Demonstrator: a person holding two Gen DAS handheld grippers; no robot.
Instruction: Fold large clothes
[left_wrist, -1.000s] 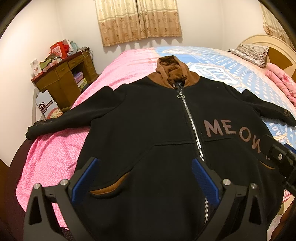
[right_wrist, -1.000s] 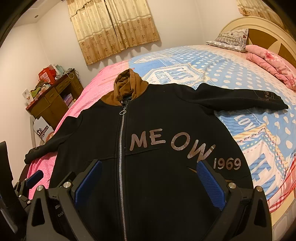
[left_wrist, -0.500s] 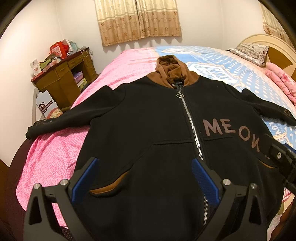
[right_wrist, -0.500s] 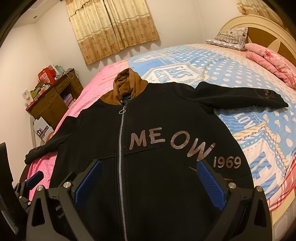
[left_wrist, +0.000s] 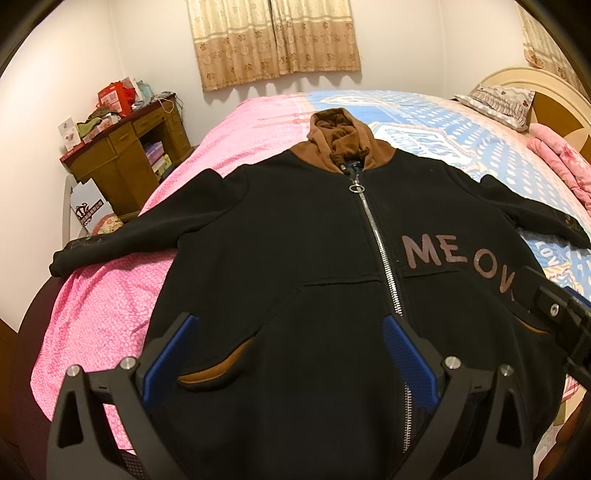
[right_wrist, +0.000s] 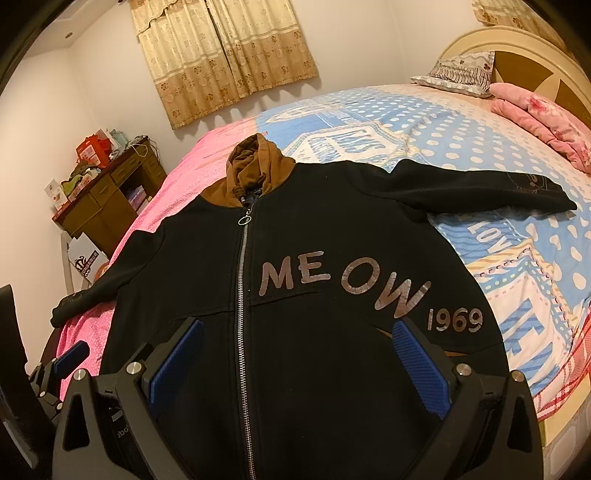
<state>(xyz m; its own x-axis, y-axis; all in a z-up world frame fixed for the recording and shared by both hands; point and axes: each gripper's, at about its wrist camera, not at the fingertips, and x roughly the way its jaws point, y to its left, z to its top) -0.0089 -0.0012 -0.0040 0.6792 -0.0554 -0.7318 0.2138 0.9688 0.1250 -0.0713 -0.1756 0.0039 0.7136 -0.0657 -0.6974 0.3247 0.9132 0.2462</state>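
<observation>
With the black jacket (left_wrist: 295, 258) spread flat and unfolded across the bed (left_wrist: 110, 314), the left gripper (left_wrist: 288, 354) and right gripper (right_wrist: 295, 358) hover over its hem, both spread wide and empty, so a shallow pinch could catch only the top layer and drag the zipper (right_wrist: 242, 295) crooked.

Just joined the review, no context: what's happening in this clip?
A person holds two handheld grippers over a black zip-up hoodie spread face-up on the bed, front zipped, both sleeves out to the sides, brown hood pointing away. The left gripper and right gripper both hang open above the hem area, gripping nothing. No fold has been made yet; the garment lies flat and full-width.
</observation>
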